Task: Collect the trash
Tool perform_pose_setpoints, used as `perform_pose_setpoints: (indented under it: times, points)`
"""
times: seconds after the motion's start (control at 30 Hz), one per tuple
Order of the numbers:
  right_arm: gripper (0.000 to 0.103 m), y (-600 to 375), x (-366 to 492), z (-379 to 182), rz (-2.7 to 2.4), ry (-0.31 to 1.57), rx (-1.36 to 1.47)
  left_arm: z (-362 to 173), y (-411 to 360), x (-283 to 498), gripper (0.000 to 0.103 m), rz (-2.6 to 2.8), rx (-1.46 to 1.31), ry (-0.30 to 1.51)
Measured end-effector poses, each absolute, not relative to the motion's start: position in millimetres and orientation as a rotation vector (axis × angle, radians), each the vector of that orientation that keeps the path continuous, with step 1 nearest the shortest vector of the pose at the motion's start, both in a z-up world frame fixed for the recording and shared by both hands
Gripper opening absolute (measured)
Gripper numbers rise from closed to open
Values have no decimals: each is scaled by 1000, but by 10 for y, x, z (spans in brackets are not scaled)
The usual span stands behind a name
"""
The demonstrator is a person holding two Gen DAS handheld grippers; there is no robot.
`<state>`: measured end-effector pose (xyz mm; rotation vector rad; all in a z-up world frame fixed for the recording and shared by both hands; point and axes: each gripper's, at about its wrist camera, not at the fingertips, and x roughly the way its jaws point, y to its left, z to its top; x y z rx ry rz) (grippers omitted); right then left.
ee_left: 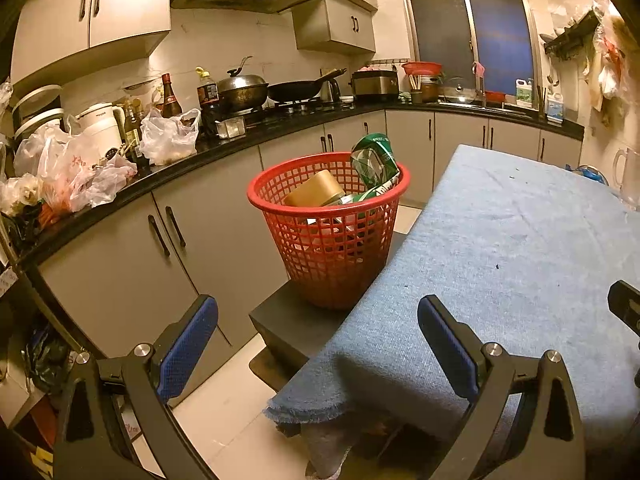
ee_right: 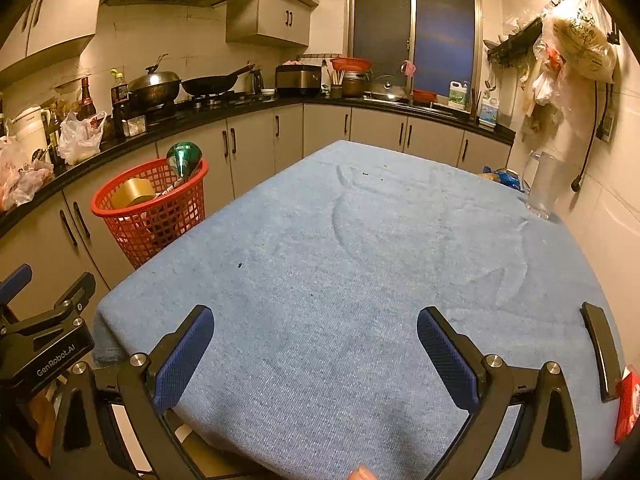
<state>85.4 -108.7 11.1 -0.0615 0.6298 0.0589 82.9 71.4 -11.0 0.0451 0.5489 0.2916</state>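
Observation:
A red mesh basket (ee_left: 328, 240) stands on a dark stool (ee_left: 296, 320) left of the table; it holds a brown tape roll (ee_left: 314, 192), a green wrapper (ee_left: 376, 160) and other trash. The right wrist view shows the same red basket (ee_right: 156, 208) at the left. My left gripper (ee_left: 318, 352) is open and empty, hanging near the table's left corner, in front of the basket. My right gripper (ee_right: 316, 352) is open and empty over the near edge of the blue tablecloth (ee_right: 360, 240). The left gripper's body (ee_right: 44, 344) shows at that view's lower left.
A black counter (ee_left: 168, 164) with plastic bags, bottles, pots and a wok runs along the left and back. A clear jug (ee_right: 544, 184) and blue packaging (ee_right: 502, 178) stand at the table's far right. A black phone-like bar (ee_right: 598, 348) and a red packet (ee_right: 628, 400) lie at the near right edge.

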Motion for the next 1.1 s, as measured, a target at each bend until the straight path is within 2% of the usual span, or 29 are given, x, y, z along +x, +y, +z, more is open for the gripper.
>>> perform_pose_setpoints:
  times: [1.1]
  points:
    - [103,-1058,842,71,58,641,-62,-107,758,832,100,294,38,560]
